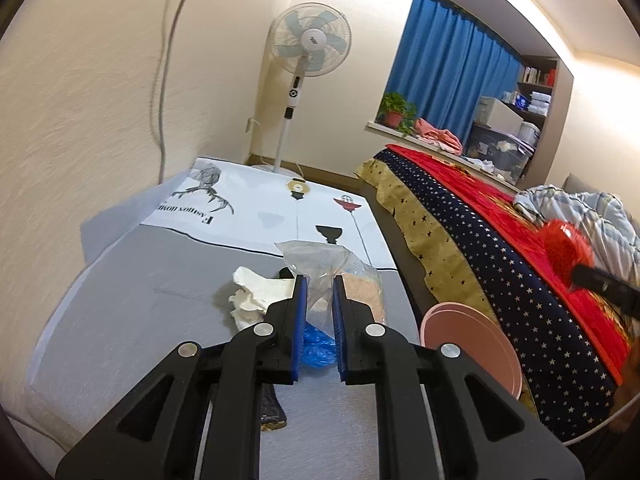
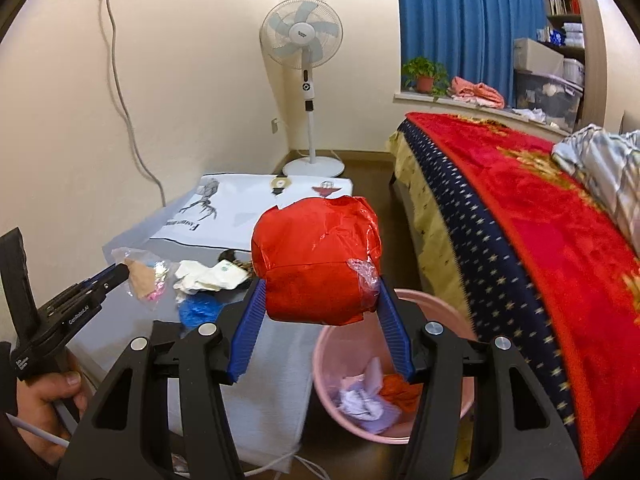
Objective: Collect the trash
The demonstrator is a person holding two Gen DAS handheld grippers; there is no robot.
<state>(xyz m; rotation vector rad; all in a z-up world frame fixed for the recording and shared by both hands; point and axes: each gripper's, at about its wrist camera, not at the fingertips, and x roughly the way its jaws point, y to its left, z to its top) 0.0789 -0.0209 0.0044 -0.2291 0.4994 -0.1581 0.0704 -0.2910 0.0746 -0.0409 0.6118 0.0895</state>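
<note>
Two tongs are in my hands. My right gripper (image 2: pixel 320 280) has its blue pads (image 2: pixel 248 320) spread wide and pressed against both sides of a crumpled red plastic bag (image 2: pixel 316 268), which is held in the air above the near rim of the pink bin (image 2: pixel 324 364); paper scraps (image 2: pixel 364 400) and something orange lie inside the bin. My left gripper (image 1: pixel 318 284) has its jaws narrowly parted around the clear plastic bag (image 1: pixel 320 264) on the grey table (image 1: pixel 132 300); whether the pads actually pinch the film I cannot tell. Just beside that bag lie a crumpled white tissue (image 1: pixel 256 292) and a blue plastic wad (image 1: pixel 316 344). The bin stands on the floor between the table and the bed (image 2: pixel 520 220). A pedestal fan (image 2: pixel 302 36) stands in the far corner.
</note>
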